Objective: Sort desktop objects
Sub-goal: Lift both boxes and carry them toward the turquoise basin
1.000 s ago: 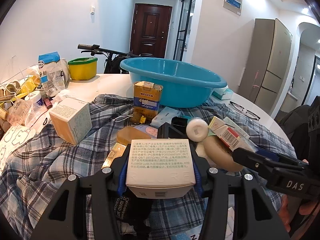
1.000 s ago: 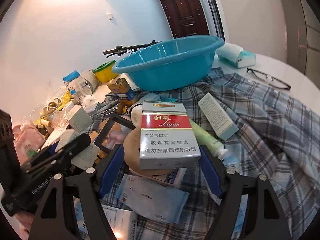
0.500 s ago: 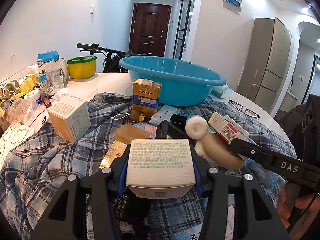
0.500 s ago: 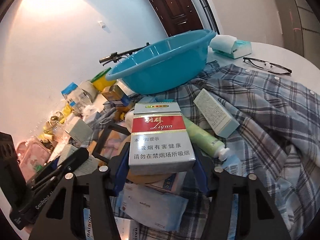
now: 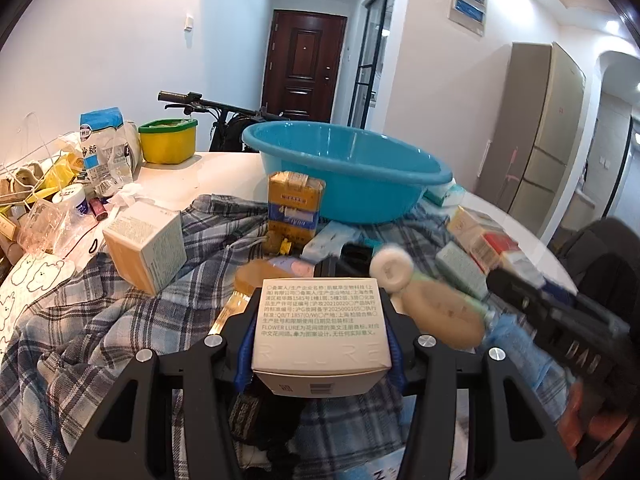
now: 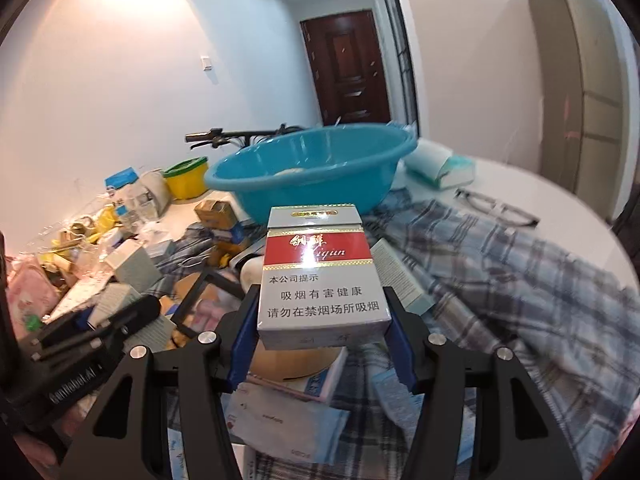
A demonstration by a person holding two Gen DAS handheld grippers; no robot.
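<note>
- My left gripper (image 5: 320,336) is clamped on a white box (image 5: 320,330) printed with small Chinese text, held above the plaid shirt (image 5: 100,336) spread over the table.
- My right gripper (image 6: 322,332) is clamped on a red-and-silver cigarette pack (image 6: 320,276), held up in front of the blue basin (image 6: 312,168).
- Only my left camera shows the yellow cigarette pack (image 5: 295,204) standing upright just before the basin (image 5: 348,176), and the beige carton (image 5: 146,246) tilted on the shirt.
- Only my right camera shows the glasses (image 6: 496,210) on bare tabletop beyond the shirt, and the tissue pack (image 6: 438,164) beside the basin.
- Each camera catches the other gripper at its edge, blurred in the left view.
</note>
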